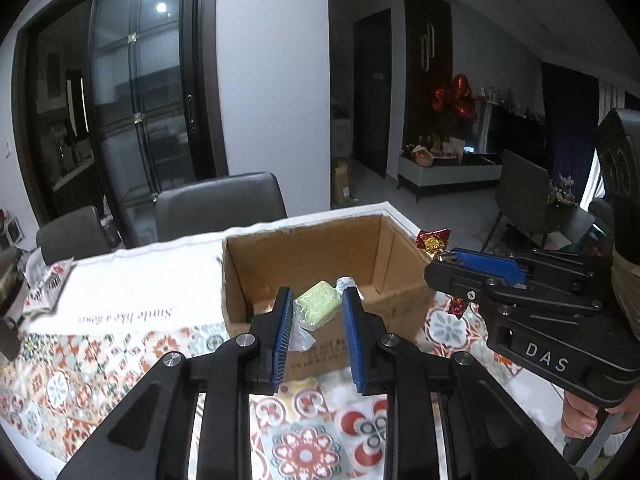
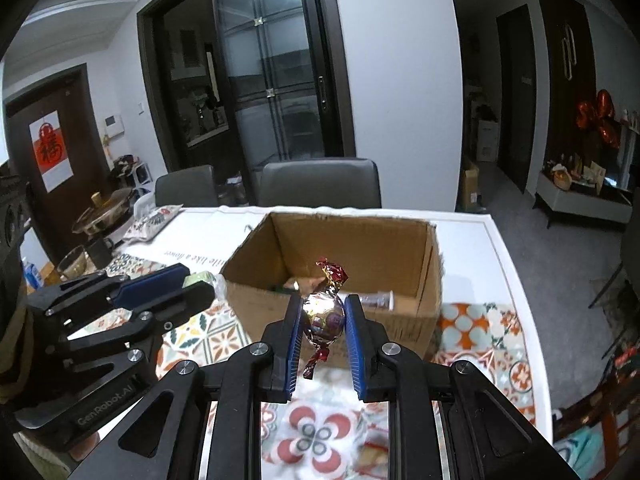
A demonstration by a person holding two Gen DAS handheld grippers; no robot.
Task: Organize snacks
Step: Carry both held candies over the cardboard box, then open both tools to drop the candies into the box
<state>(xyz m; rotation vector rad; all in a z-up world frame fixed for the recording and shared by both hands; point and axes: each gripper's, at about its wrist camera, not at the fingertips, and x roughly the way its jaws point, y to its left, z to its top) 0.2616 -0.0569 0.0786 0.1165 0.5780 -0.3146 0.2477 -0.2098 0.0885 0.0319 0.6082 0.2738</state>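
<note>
My left gripper [image 1: 316,312] is clamped on a green snack [image 1: 318,307] in clear wrap, my right gripper [image 2: 322,314] pinches a foil candy [image 2: 324,312]; both hang just before the open cardboard box [image 2: 430,264] on the patterned tablecloth [image 1: 100,352]

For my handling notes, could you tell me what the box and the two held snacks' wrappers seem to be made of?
Box: plain brown cardboard, matte, creased corners. Round candy: shiny crinkled foil, probably metallised, twisted ends. Green snack: clear glossy plastic film, seemingly.
</note>
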